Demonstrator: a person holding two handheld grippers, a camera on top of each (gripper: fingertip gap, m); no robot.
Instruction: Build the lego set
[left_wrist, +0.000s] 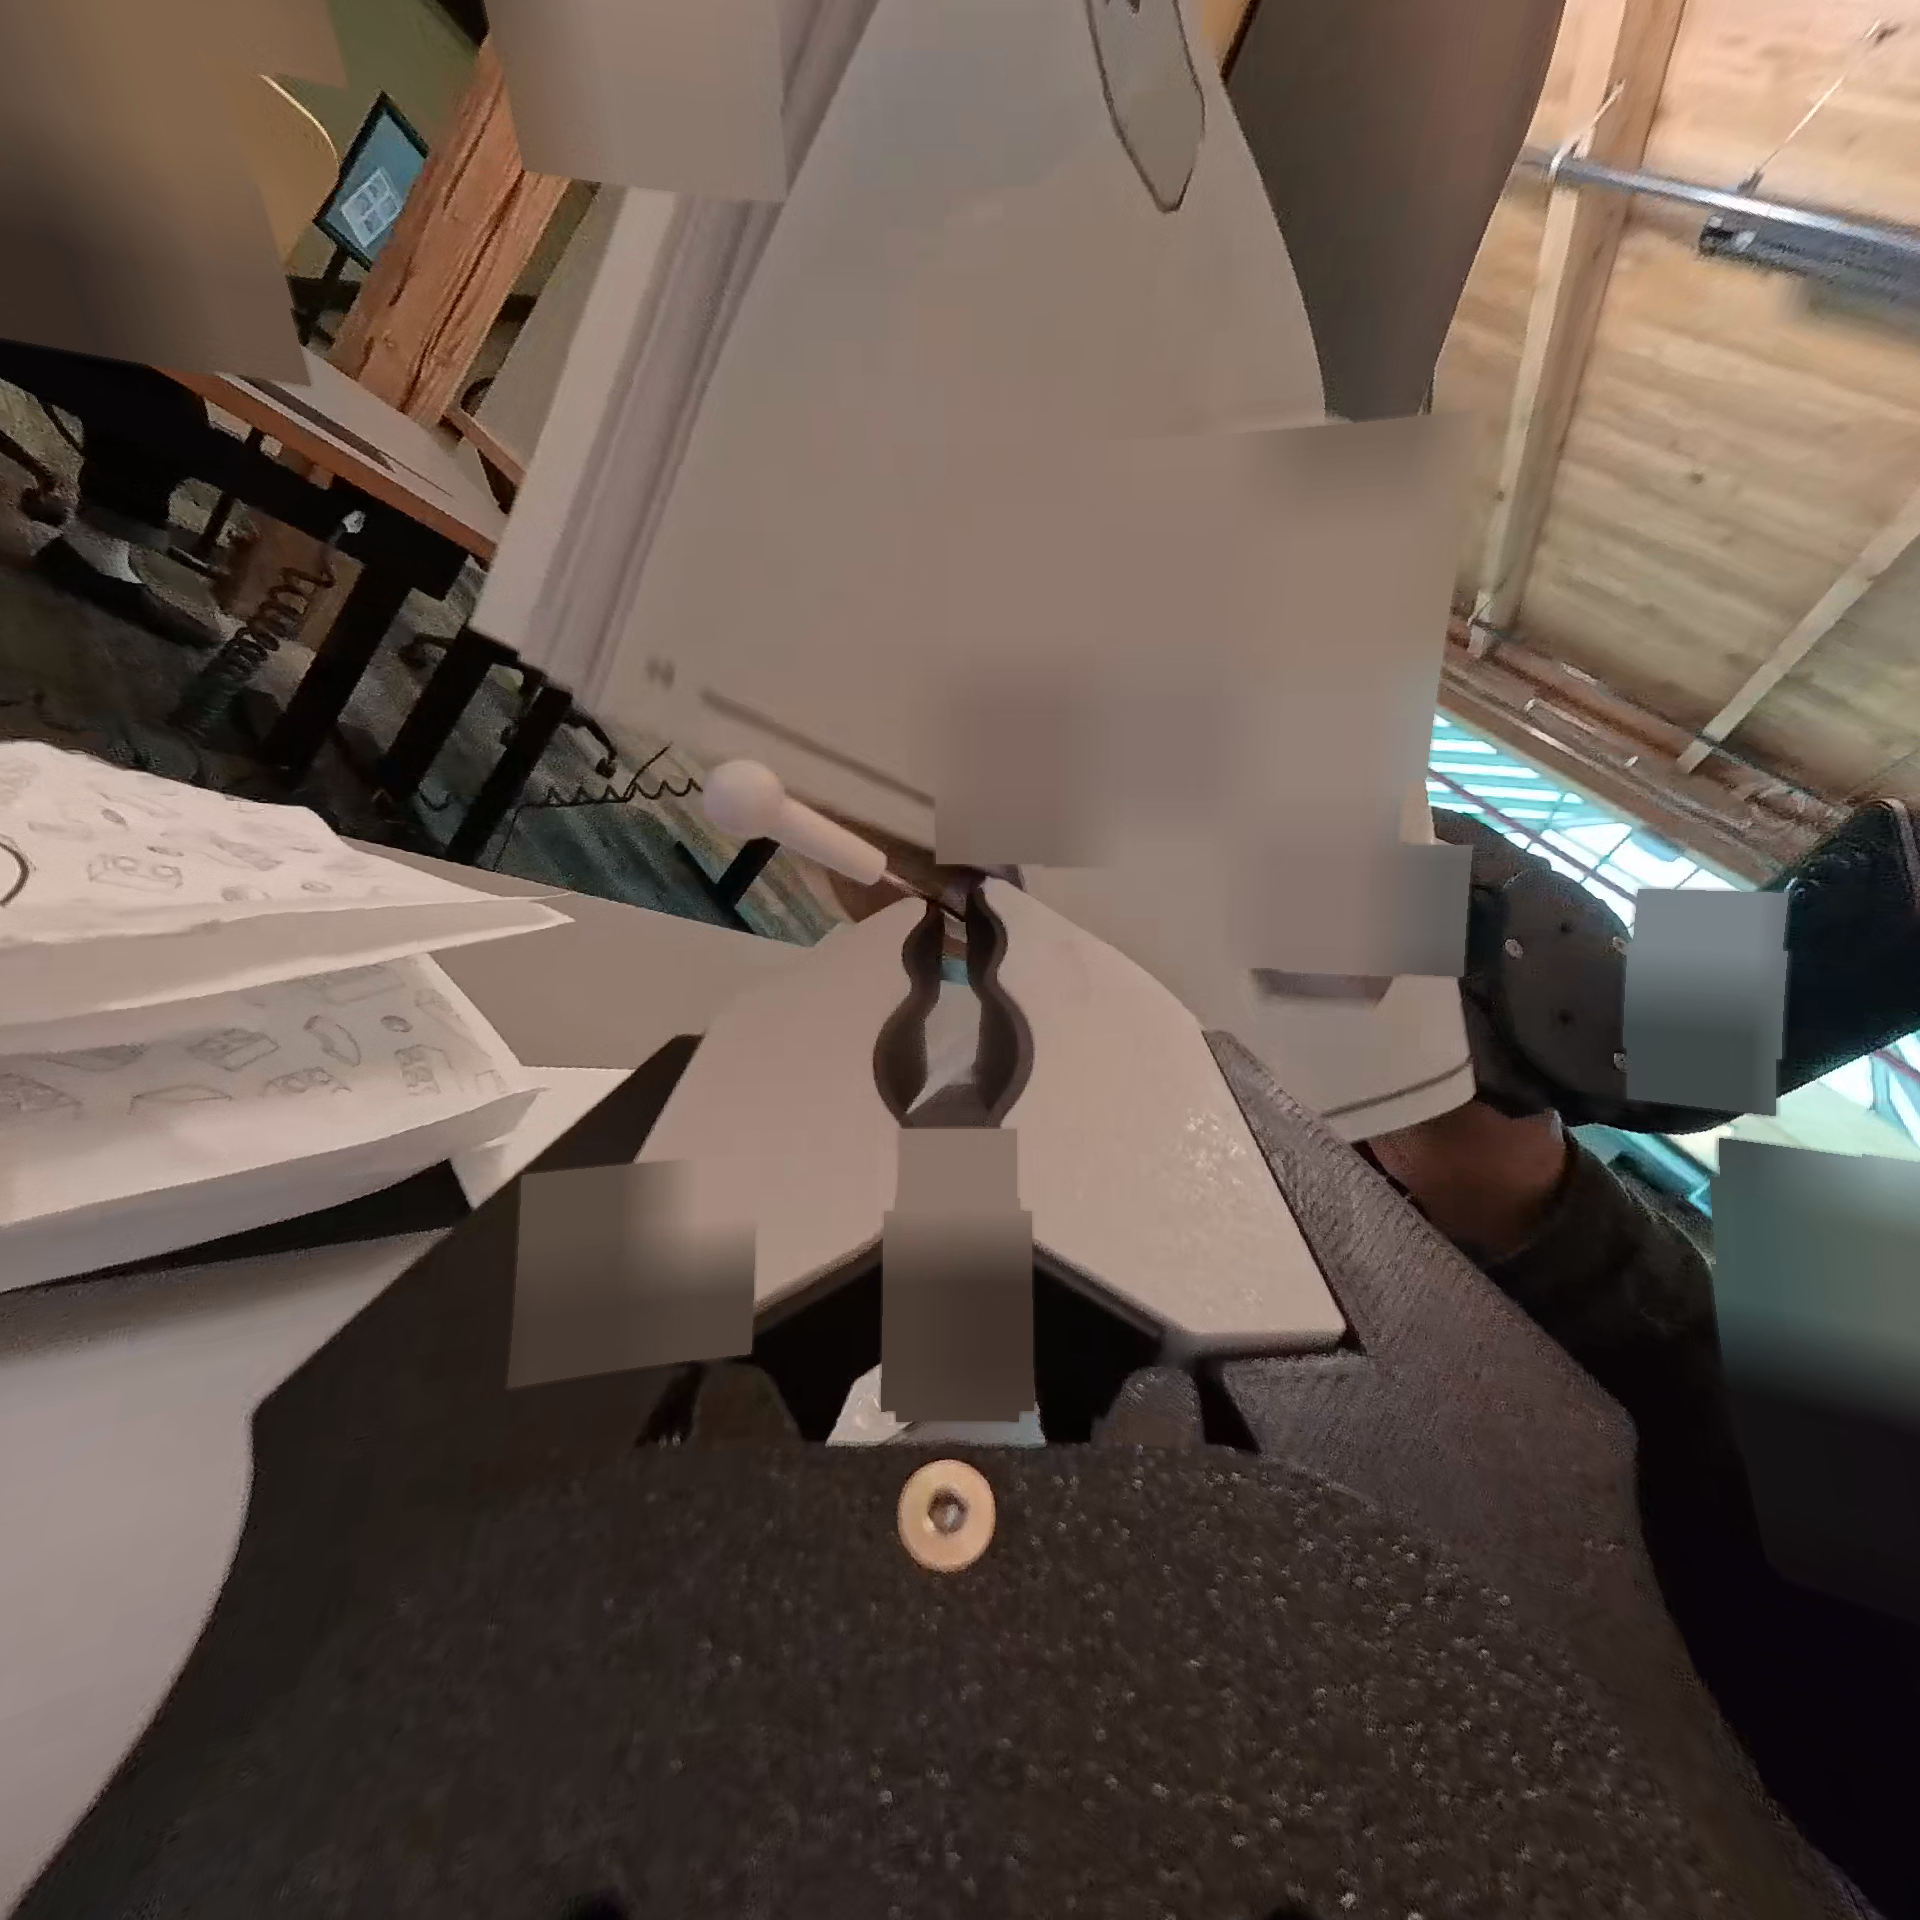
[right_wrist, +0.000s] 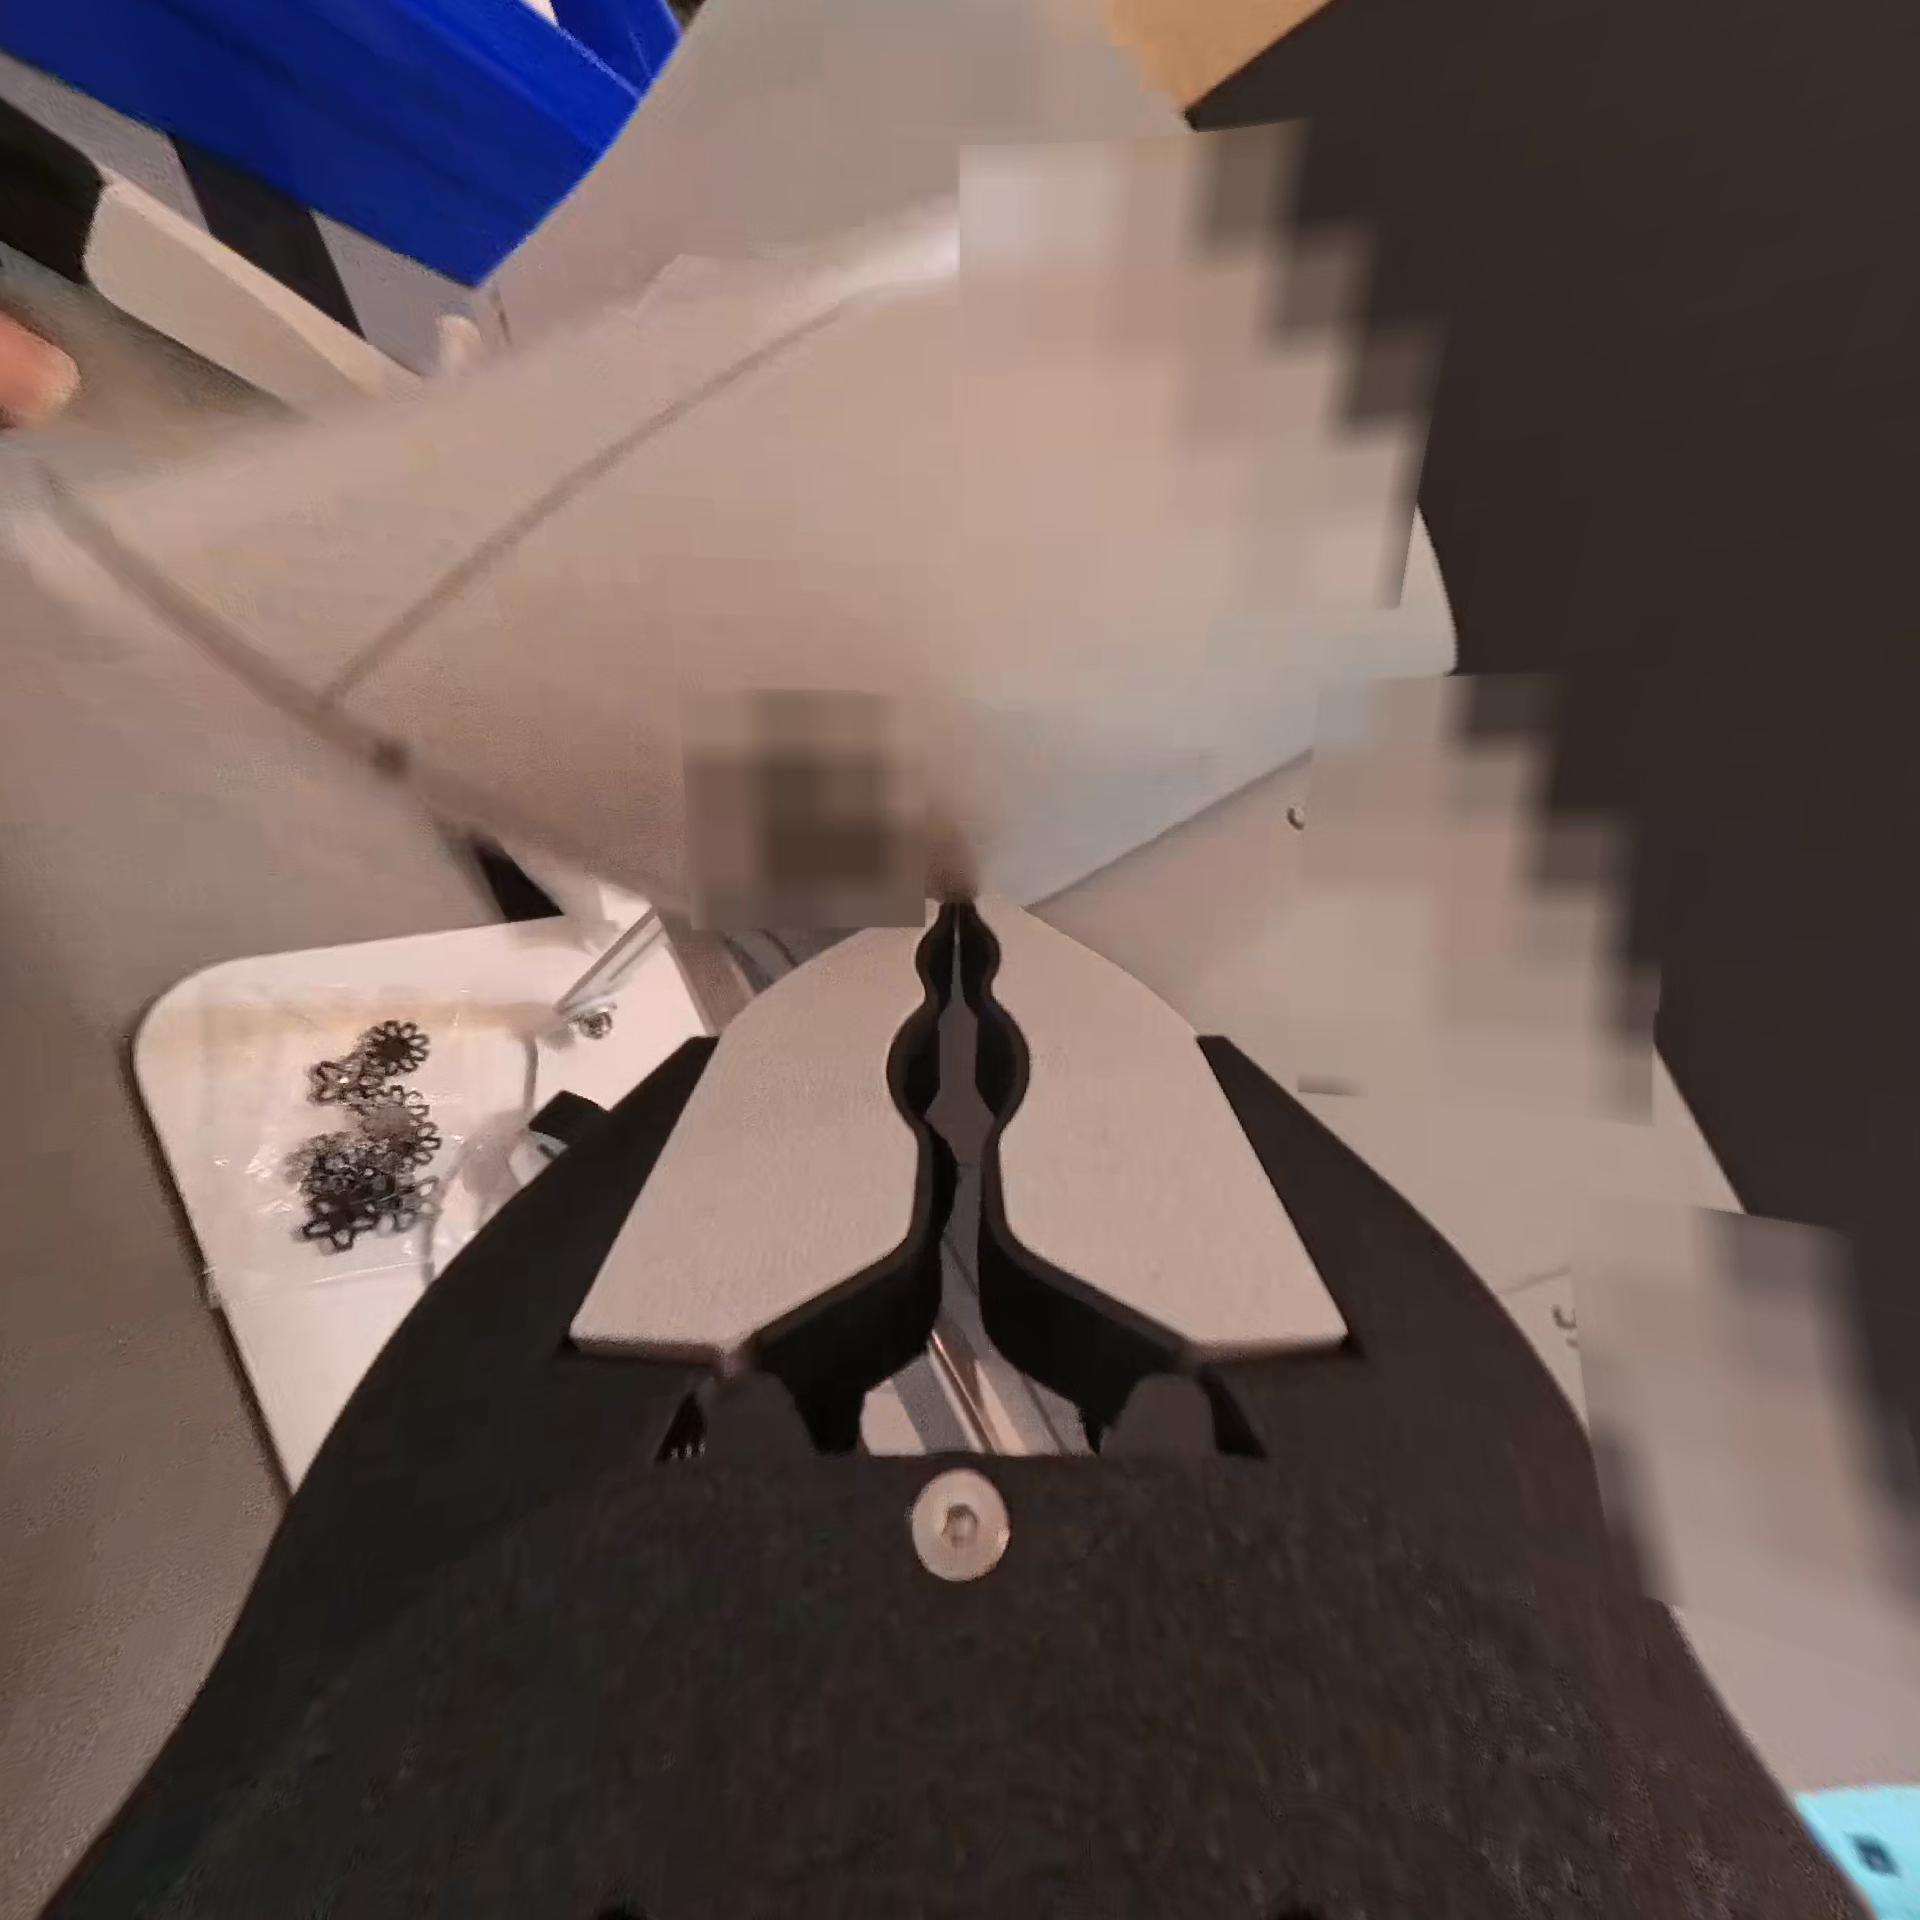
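In the left wrist view my left gripper (left_wrist: 957, 912) is almost closed, its tips pinching the thin dark shaft of a small white ball-ended piece (left_wrist: 769, 805) that sticks out up and to the left. The right gripper's black body (left_wrist: 1538, 966) shows at the right of that view. In the right wrist view my right gripper (right_wrist: 956, 912) is shut, pads together, with nothing visible between them. A mosaic patch covers the area just beyond both grippers' tips.
Printed instruction sheets (left_wrist: 208, 987) lie on the table at the left. A clear bag of small black flower-shaped pieces (right_wrist: 369, 1132) lies on a white tray (right_wrist: 208, 1039). A blue bin (right_wrist: 364, 104) stands at the back left. Tip to tip, the grippers are about 12 cm apart.
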